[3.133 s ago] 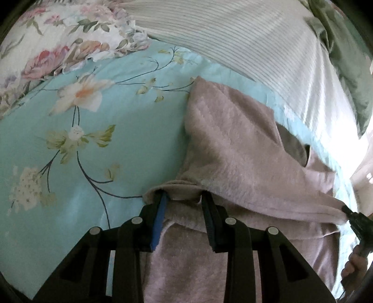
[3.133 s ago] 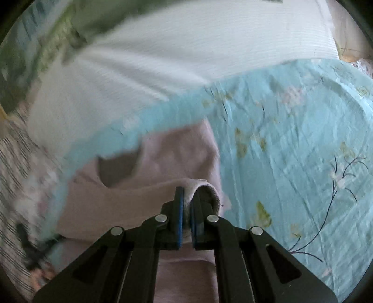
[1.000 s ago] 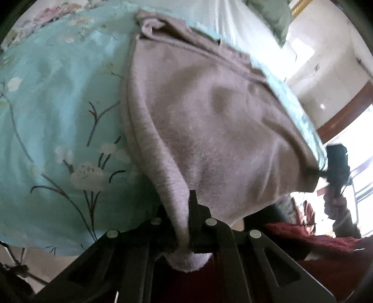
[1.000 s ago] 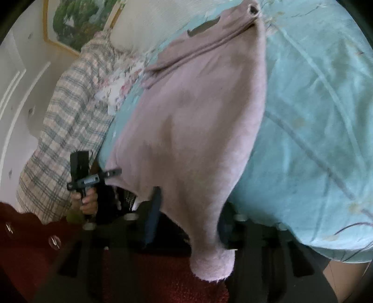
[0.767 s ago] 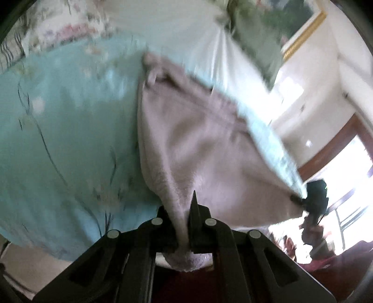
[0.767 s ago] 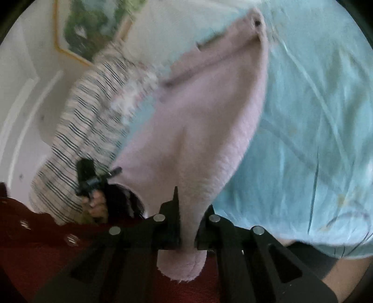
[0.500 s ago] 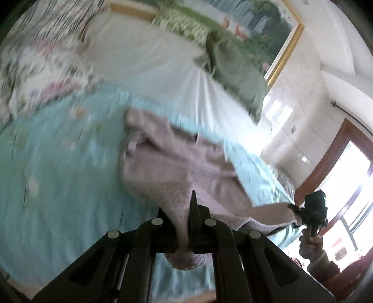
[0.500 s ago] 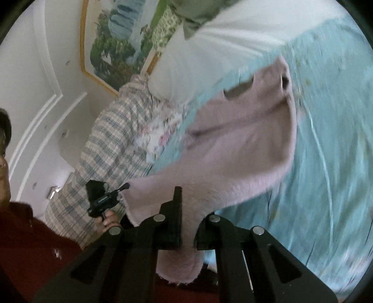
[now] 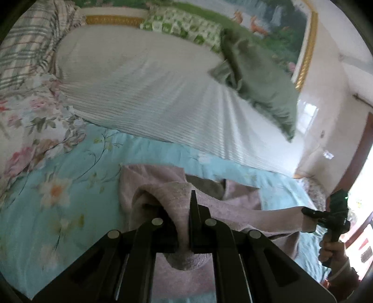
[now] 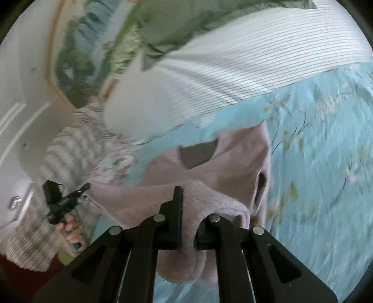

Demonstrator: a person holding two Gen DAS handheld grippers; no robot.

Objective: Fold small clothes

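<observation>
A mauve fleece garment (image 9: 237,205) lies on the turquoise floral bed sheet (image 9: 70,191), its lower part lifted over the upper part. My left gripper (image 9: 184,219) is shut on one bottom corner of the garment. My right gripper (image 10: 188,209) is shut on the other bottom corner (image 10: 198,195). The garment's neck opening (image 10: 198,152) shows in the right wrist view, beyond the held hem. Each gripper shows in the other's view, the right one (image 9: 312,213) at right and the left one (image 10: 79,188) at left, with the hem stretched between them.
A white striped pillow (image 9: 151,88) and a green pillow (image 9: 261,77) lie at the head of the bed. A floral pillow (image 9: 28,121) and a plaid blanket (image 9: 25,39) are on the left. A framed painting (image 9: 268,18) hangs behind.
Both grippers have carried the garment's bottom hem up from the bed's edge and forward over the garment toward its neck. The cloth now doubles over itself.
</observation>
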